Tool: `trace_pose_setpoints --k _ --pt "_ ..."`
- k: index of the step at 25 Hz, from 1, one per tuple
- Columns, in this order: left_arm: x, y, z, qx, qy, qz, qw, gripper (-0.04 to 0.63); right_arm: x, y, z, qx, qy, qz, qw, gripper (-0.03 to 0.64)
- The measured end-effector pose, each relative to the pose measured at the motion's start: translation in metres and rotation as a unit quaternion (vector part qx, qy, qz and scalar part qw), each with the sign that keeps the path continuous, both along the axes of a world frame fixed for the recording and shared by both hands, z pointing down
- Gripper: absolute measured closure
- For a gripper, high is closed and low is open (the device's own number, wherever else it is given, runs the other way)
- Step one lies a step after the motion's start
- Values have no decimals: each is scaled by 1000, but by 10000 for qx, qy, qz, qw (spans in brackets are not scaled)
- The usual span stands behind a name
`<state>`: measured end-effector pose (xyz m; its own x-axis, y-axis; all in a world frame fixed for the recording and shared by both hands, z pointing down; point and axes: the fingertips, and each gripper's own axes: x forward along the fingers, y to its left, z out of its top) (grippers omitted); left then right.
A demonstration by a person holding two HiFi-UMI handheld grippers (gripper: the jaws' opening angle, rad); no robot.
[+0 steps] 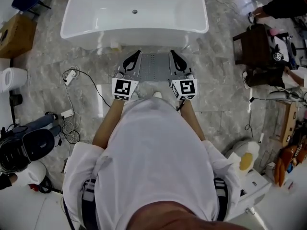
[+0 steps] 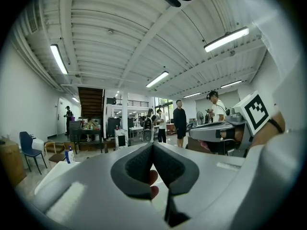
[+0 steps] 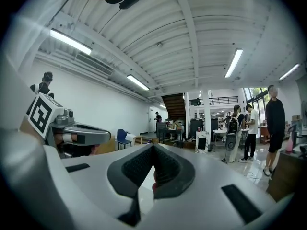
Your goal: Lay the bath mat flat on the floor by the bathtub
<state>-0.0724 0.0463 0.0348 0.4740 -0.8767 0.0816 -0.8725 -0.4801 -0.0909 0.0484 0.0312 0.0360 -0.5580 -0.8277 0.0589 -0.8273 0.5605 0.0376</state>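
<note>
The grey dotted bath mat (image 1: pixel 154 66) lies on the marble floor right in front of the white bathtub (image 1: pixel 134 11); its side edges are hidden behind the grippers. In the head view my left gripper (image 1: pixel 136 55) hangs over the mat's left edge and my right gripper (image 1: pixel 173 54) over its right edge, both pointing toward the tub. The left gripper (image 2: pixel 153 145) has its jaw tips meeting, with no mat between them. The right gripper (image 3: pixel 153 146) is shut the same way and holds nothing. Both gripper views look level across the room.
A white power strip with cables (image 1: pixel 70 75) lies on the floor to the left. A black camera bag (image 1: pixel 26 147) sits at the lower left and a dark stool (image 1: pixel 256 44) at the right. Several people (image 2: pixel 180 121) stand far back in the hall.
</note>
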Motion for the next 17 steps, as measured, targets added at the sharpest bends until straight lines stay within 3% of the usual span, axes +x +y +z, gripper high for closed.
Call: trace_pose_setpoints --k 17 --pt "10 5 -7 89 83 101 9999 597 1 6 -12 186 -87 -38 9998 615"
